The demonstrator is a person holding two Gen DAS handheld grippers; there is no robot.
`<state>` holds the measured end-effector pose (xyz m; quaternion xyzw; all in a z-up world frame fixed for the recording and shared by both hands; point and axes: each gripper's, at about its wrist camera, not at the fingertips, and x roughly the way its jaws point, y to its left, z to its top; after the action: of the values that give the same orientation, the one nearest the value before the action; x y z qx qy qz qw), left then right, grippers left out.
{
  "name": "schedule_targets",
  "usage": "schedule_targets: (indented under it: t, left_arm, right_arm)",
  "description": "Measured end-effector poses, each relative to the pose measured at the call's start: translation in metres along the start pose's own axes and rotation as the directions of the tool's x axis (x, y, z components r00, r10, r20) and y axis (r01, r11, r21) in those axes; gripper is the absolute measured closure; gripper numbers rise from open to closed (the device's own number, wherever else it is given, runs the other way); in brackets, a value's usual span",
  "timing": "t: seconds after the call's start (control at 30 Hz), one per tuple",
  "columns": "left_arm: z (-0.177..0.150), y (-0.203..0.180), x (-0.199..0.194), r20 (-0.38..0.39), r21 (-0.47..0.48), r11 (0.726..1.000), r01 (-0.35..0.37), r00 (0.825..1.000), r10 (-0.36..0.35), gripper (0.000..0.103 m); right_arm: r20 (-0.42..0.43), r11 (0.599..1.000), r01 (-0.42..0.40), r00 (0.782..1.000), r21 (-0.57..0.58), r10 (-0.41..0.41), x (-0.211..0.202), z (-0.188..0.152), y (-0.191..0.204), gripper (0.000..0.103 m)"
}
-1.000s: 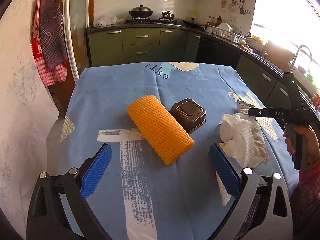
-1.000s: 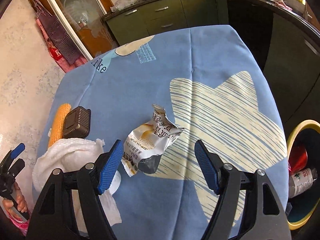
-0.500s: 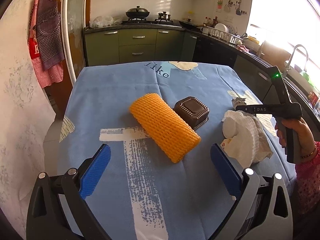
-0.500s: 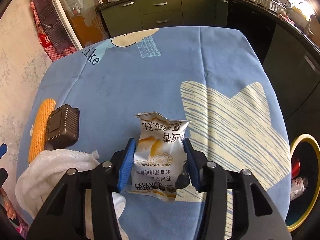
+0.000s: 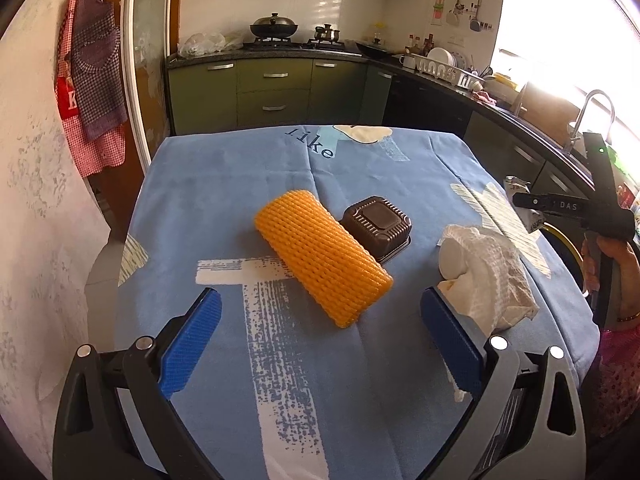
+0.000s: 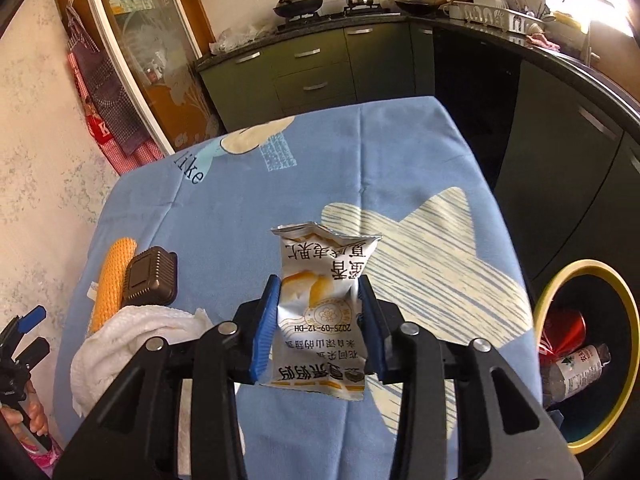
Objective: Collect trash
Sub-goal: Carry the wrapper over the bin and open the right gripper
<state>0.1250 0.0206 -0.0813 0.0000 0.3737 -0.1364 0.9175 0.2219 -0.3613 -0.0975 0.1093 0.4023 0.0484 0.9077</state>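
My right gripper (image 6: 319,286) is held above the blue tablecloth (image 6: 304,196), and its blue pads are closing tighter on a crumpled white snack wrapper (image 6: 324,280) that they press from both sides. The wrapper stands upright in the jaws, clear of the table. My left gripper (image 5: 320,300) is open and empty, low over the near side of the table. Just ahead of it lie an orange foam net sleeve (image 5: 324,260), a dark brown plastic tray (image 5: 378,222) and a white crumpled towel (image 5: 484,272). The right gripper (image 5: 532,204) also shows at the table's right edge.
A yellow-rimmed bin (image 6: 584,269) stands on the floor to the right of the table and holds a plastic bottle (image 6: 576,368) and a red can (image 6: 564,328). Green kitchen cabinets (image 5: 272,92) line the back, and an apron (image 5: 92,80) hangs at the left.
The right gripper closed on the wrapper, which had lain on the cloth, and lifted it off the table. The left gripper has kept its place and stayed open.
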Motion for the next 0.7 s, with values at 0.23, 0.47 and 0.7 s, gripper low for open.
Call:
schedule_targets:
  t: [0.23, 0.47, 0.7]
  left_arm:
    - [0.009, -0.013, -0.002, 0.009, 0.006, 0.999, 0.033, 0.999, -0.034, 0.005]
    - [0.018, -0.038, 0.000, 0.008, 0.034, 0.998, 0.053, 0.999, -0.053, 0.005]
    - [0.027, -0.067, 0.001, 0.000, 0.084, 0.993, 0.079, 0.997, -0.079, 0.005]
  right_arm:
    - [0.040, 0.963, 0.190, 0.979, 0.192, -0.201, -0.047, -0.031, -0.112, 0.065]
    - [-0.044, 0.874, 0.371, 0.925, 0.315, -0.377, -0.051, -0.067, -0.213, 0.061]
    - [-0.032, 0.845, 0.418, 0.901, 0.334, -0.433, -0.048, -0.079, -0.233, 0.037]
